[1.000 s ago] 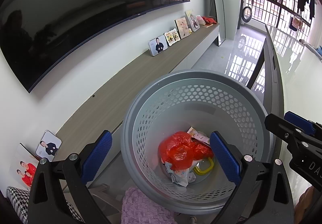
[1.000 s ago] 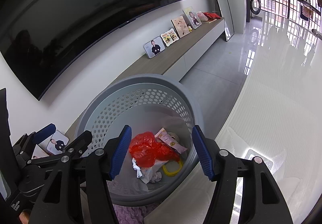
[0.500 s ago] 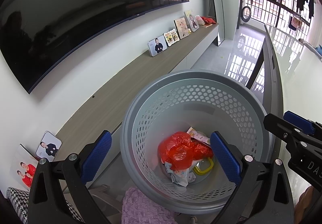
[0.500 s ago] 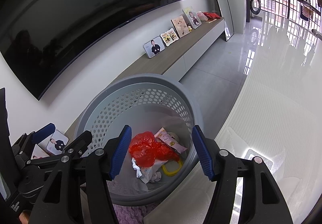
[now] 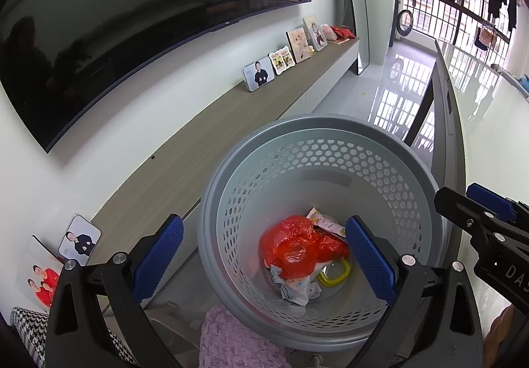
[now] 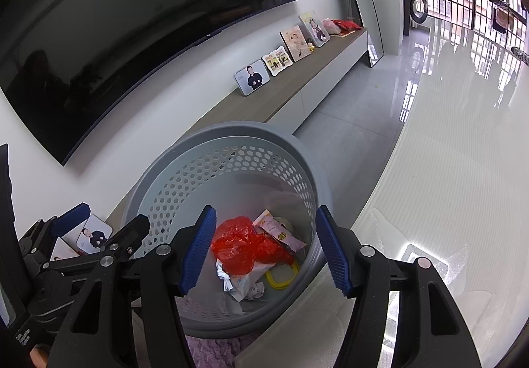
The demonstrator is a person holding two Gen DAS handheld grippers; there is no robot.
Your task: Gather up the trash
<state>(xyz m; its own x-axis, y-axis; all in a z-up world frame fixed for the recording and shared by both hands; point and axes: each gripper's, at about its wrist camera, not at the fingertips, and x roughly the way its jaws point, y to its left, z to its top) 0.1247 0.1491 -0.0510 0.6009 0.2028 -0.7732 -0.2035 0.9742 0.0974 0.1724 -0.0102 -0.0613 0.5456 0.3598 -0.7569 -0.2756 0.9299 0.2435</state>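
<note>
- Left tool point(image 5: 264, 264) and right tool point(image 6: 264, 250) both gape wide, empty, above the bin point(image 5: 330, 128)
- Trash, red bag point(image 5: 297, 247) uppermost, lies straight below in the bin; right tool looks nearer

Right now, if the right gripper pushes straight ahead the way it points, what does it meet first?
Most likely the red plastic bag lying on the trash inside the grey perforated basket. The right gripper is open and empty, aimed into the basket's mouth. Depth is unclear.
</note>
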